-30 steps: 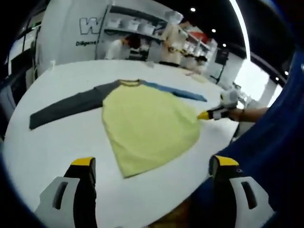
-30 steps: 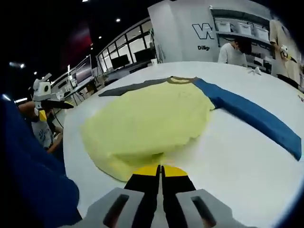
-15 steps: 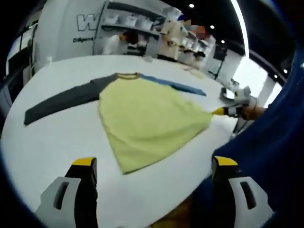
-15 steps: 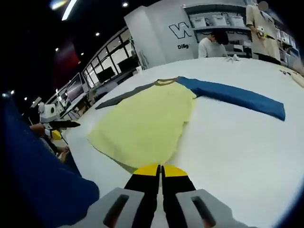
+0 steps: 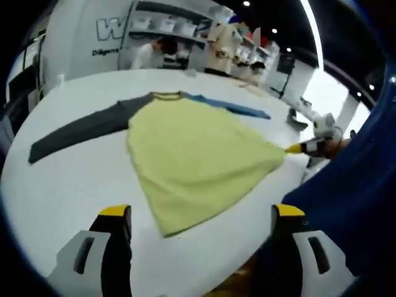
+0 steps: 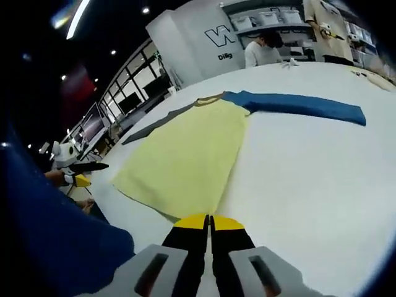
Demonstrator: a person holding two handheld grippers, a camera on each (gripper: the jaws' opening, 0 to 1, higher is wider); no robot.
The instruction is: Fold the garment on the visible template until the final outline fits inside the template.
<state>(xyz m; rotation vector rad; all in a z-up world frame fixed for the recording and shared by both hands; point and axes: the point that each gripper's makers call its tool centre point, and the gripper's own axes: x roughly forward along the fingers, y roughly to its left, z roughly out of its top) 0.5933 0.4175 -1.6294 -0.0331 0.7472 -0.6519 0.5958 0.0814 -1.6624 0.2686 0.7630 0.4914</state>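
Observation:
A shirt with a yellow body (image 5: pixel 192 154), a grey sleeve (image 5: pixel 74 130) and a blue sleeve (image 5: pixel 230 107) lies spread on the white table (image 5: pixel 68 198). My left gripper (image 5: pixel 199 213) hovers open above the near table edge, just short of the shirt's lower hem. At the right of that view my right gripper (image 5: pixel 296 148) holds the hem corner stretched out toward the table edge. In the right gripper view the yellow body (image 6: pixel 185 161) runs down into my right gripper (image 6: pixel 209 223), which is shut on the hem corner. The blue sleeve (image 6: pixel 297 104) lies straight; my left gripper (image 6: pixel 83 173) shows at the left.
The person's blue clothing (image 5: pixel 346 204) fills the right side beyond the table edge. People (image 5: pixel 161 52) stand by shelves behind the far edge. Small items (image 6: pixel 371 77) lie on the far part of the table. Bare white table (image 6: pixel 309 179) surrounds the shirt.
My right gripper has pulled the hem corner outward toward the table edge, drawing the yellow body flatter and into a longer point. The left gripper stays open in about the same place.

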